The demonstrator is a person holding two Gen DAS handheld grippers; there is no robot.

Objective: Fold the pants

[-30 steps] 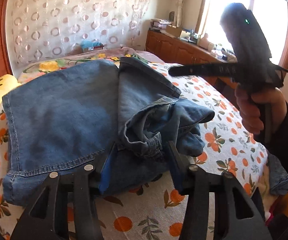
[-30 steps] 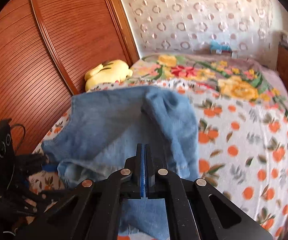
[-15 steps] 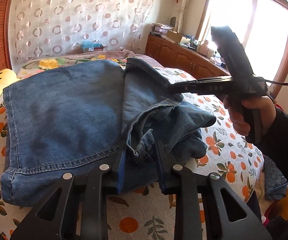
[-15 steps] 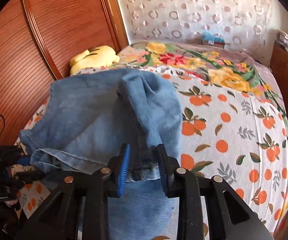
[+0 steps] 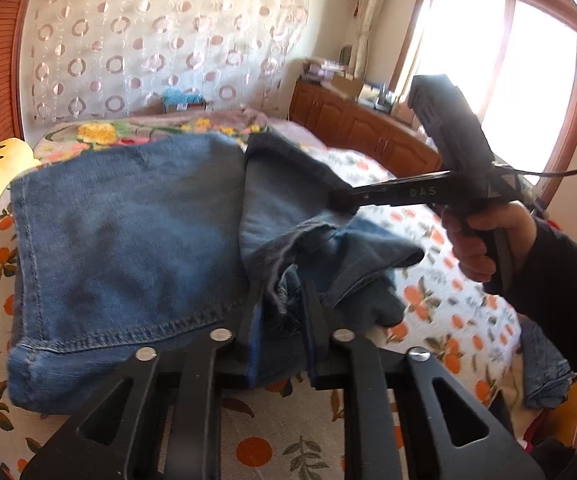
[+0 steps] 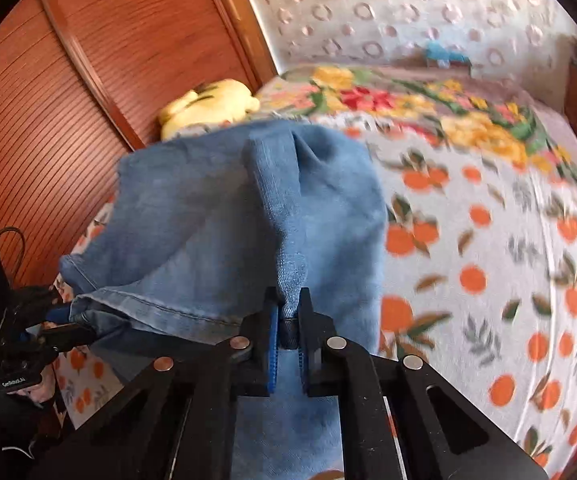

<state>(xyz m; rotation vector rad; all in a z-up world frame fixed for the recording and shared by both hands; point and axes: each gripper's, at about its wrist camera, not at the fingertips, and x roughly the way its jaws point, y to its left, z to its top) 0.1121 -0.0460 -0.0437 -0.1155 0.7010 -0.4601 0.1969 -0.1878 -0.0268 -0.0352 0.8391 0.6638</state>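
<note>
A pair of blue denim pants [image 5: 128, 248] lies partly folded on a bed covered by a white sheet printed with oranges [image 5: 440, 312], filling the left wrist view from 9 o'clock to the centre. Its bunched waistband end sits at the near edge.

The left hand-held gripper [image 5: 282, 308], black with blue pads, enters from 6 o'clock; its jaws are closing and already narrow, with a crumpled wad of denim pressed between them.

In the right wrist view the right hand-held gripper [image 6: 287, 320] also comes in from 6 o'clock, its jaws drawn nearly together on a raised ridge of the pants' fabric, which stands up from the pads toward 12 o'clock. In the left wrist view this same tool reaches in from 3 o'clock, carried by a hand [image 5: 484, 240] in a dark sleeve, its tip touching the upper fold.

A yellow plush toy [image 6: 208, 104] rests at 11 o'clock against a reddish wooden wardrobe [image 6: 88, 100].
</note>
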